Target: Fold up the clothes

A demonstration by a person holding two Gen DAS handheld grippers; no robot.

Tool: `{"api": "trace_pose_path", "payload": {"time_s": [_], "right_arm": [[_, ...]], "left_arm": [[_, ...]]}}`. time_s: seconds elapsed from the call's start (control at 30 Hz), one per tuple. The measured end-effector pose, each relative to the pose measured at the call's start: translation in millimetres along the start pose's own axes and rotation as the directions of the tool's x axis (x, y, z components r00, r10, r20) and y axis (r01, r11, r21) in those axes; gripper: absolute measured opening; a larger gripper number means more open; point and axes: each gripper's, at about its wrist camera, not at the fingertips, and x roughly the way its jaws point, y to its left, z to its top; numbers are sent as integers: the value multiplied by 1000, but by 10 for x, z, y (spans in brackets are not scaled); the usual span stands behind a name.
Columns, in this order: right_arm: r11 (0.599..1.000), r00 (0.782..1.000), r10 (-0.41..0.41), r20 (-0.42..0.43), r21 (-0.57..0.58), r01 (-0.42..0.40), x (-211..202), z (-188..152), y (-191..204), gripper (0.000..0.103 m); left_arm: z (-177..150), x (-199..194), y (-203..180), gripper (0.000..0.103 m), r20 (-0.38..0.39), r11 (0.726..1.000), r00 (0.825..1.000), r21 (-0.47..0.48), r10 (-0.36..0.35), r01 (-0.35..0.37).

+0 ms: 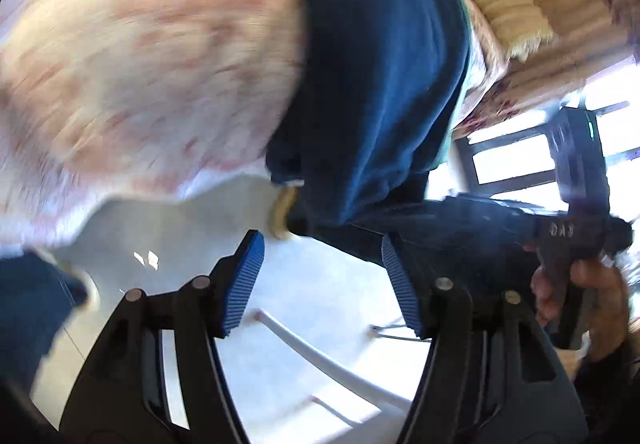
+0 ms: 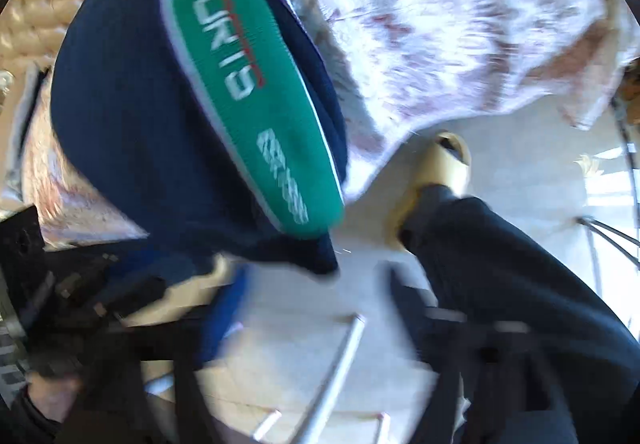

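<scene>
Left gripper [image 1: 320,280]: jaws apart, nothing between the blue ribbed pads [image 1: 245,276]; pale floor shows through the gap. Right gripper [image 2: 312,308]: badly blurred in its own view; in the left view its black body sits at 3 o'clock, its front end hidden by cloth, so whether it is clamped cannot be told.

Beyond the jaws, the navy garment [image 1: 376,76] hangs at 12 to 1 o'clock over the edge of a surface draped with a pink-patterned cover [image 1: 132,56]. A green lettered band [image 2: 248,84] runs along it.

Judgement: light, limp knit, no stiffness, liable to sag and bunch wherever unsupported. Best taken at the hem or along the firmer green band, one grip at each end, to keep it taut.
</scene>
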Motion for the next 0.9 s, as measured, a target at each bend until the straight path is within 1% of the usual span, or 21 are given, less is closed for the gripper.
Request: {"api": "trace_pose_path", "payload": {"time_s": [0.07, 0.13, 0.2, 0.27, 0.3, 0.33, 0.37, 0.4, 0.47, 0.53, 0.57, 0.6, 0.63, 0.67, 0.7, 0.77, 0.8, 0.83, 0.9], "right_arm": [[1000, 999, -29, 41, -12, 29, -298, 2, 63, 85], [998, 995, -57, 83, -22, 59, -597, 5, 126, 85], [996, 989, -84, 125, -32, 88, -895, 11, 191, 85], [991, 975, -66, 213, -98, 89, -1192, 318, 391, 85], [984, 960, -46, 278, -155, 92, -1340, 606, 593, 85], [977, 950, -33, 312, -192, 97, -1395, 887, 782, 85], [968, 939, -18, 344, -229, 103, -1449, 1171, 969, 85], [962, 936, 22, 351, -262, 76, -1437, 1509, 1128, 86], [945, 928, 102, 359, -327, 22, -1412, 2185, 1444, 86], [937, 926, 199, 321, -338, -84, -1269, 2915, 1630, 86], [930, 921, 246, 301, -342, -136, -1197, 3279, 1722, 86], [932, 920, 260, 293, -325, -160, -1090, 3629, 1743, 86], [933, 918, 275, 284, -309, -184, -984, 3979, 1764, 86], [934, 916, 290, 276, -293, -207, -876, 4326, 1784, 86], [933, 919, 295, 261, -288, -217, -728, 4582, 1772, 86], [931, 925, 304, 229, -277, -237, -432, 5094, 1749, 86], [930, 927, 308, 214, -272, -246, -284, 5347, 1739, 86], [929, 935, 296, 197, -288, -233, -169, 5466, 1799, 86], [920, 959, 252, 131, -338, -196, 132, 5632, 1876, 86]], "left_arm": [[-14, -336, 107, 65, 47, 997, 997, -38, -62, 64], [67, -685, 212, 65, 122, 989, 985, -67, -123, 132], [289, -941, 201, 65, 196, 983, 969, -73, -150, 167], [623, -1271, 275, 65, 280, 981, 947, -62, -161, 185], [803, -1414, 315, 65, 319, 979, 933, -56, -167, 195], [978, -1543, 352, 65, 353, 978, 920, -49, -173, 203], [1143, -1634, 381, 65, 372, 978, 911, -42, -176, 206], [1332, -1725, 414, 65, 393, 978, 902, -35, -177, 207], [1849, -1909, 503, 65, 439, 982, 884, -20, -161, 188], [2276, -2011, 586, 65, 462, 982, 871, 3, -170, 190], [2574, -2080, 673, 64, 477, 985, 866, -7, -148, 172], [2863, -2141, 755, 63, 490, 987, 861, -13, -136, 163], [3115, -2173, 816, 63, 499, 985, 854, -8, -147, 174], [3317, -2182, 870, 63, 508, 985, 850, -15, -138, 169], [3497, -2200, 949, 63, 514, 987, 848, -22, -127, 161], [4005, -2197, 1068, 63, 518, 986, 845, -23, -131, 168], [4239, -2156, 1115, 63, 523, 989, 846, -34, -105, 144], [4440, -2111, 1164, 63, 527, 991, 845, -43, -86, 128], [4642, -1990, 1258, 63, 526, 990, 846, -52, -88, 135]]}}
